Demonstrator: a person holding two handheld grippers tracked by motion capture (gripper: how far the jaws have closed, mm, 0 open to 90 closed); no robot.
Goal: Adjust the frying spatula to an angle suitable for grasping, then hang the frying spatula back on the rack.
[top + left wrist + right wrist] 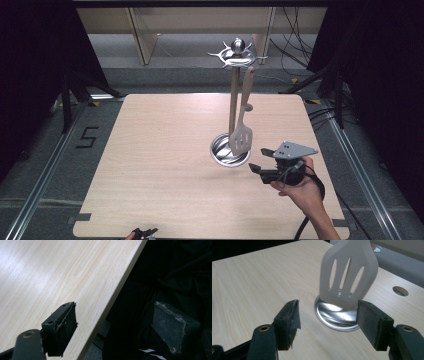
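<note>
A metal utensil stand (233, 100) rises from a round steel base (222, 152) right of the table's middle, with a ring of hooks (238, 52) at its top. A pale slotted spatula (241, 137) hangs from one hook, its blade just above the base. My right gripper (257, 159) is held level just right of the base, open, with its jaws pointing at the blade. In the right gripper view the spatula (349, 277) hangs beyond the gripper (328, 306), with nothing between the pads. My left gripper (115, 310) is open over the table's near edge (145, 232).
The wooden table (160, 150) has a small round hole (248, 107) behind the stand. Floor rails run along both sides, and cables lie at the back right. A person's dark clothing shows beyond the table edge in the left gripper view.
</note>
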